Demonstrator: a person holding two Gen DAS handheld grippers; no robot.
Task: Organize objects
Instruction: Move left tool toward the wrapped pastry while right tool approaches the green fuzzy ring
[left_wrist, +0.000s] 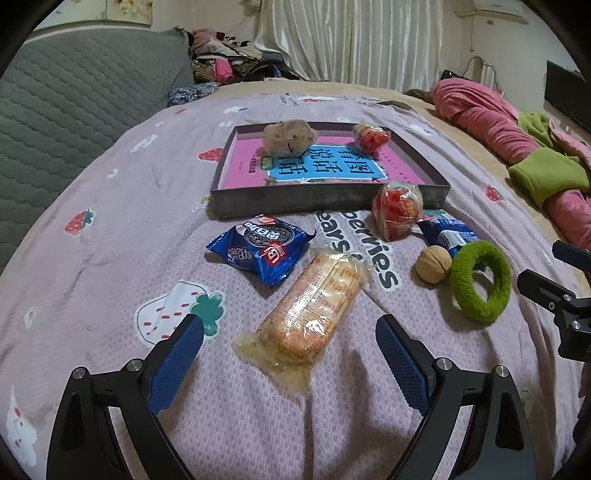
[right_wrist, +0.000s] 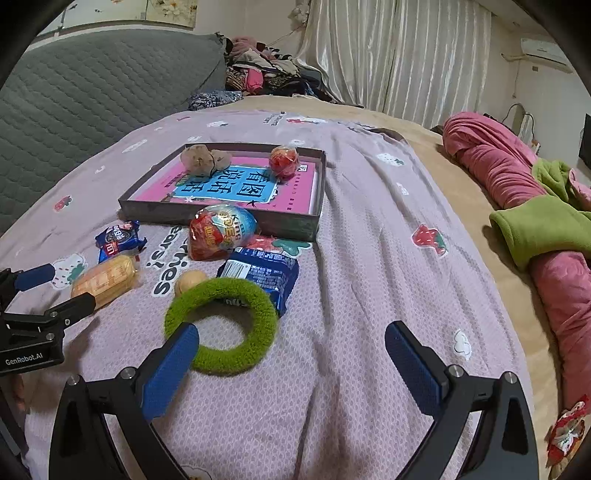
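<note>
A shallow box (left_wrist: 325, 201) (right_wrist: 221, 218) with a pink and blue book inside lies on the bed; a brown plush (left_wrist: 290, 137) and a red wrapped egg (left_wrist: 370, 136) lie in it. In front lie a blue cookie packet (left_wrist: 260, 247), a yellow cracker pack (left_wrist: 310, 314) (right_wrist: 105, 280), a second egg (left_wrist: 398, 210) (right_wrist: 221, 232), a walnut (left_wrist: 433, 264), another blue packet (right_wrist: 262, 277) and a green fuzzy ring (left_wrist: 480, 280) (right_wrist: 221, 325). My left gripper (left_wrist: 290, 332) is open, its fingers either side of the cracker pack's near end. My right gripper (right_wrist: 291, 339) is open and empty, its left finger over the ring.
The bed has a lilac strawberry-print blanket (right_wrist: 369, 258). Pink and green bedding (right_wrist: 535, 221) is rolled along the right. A grey quilted headboard (left_wrist: 74, 92) stands at the left, and clothes are piled at the back by white curtains.
</note>
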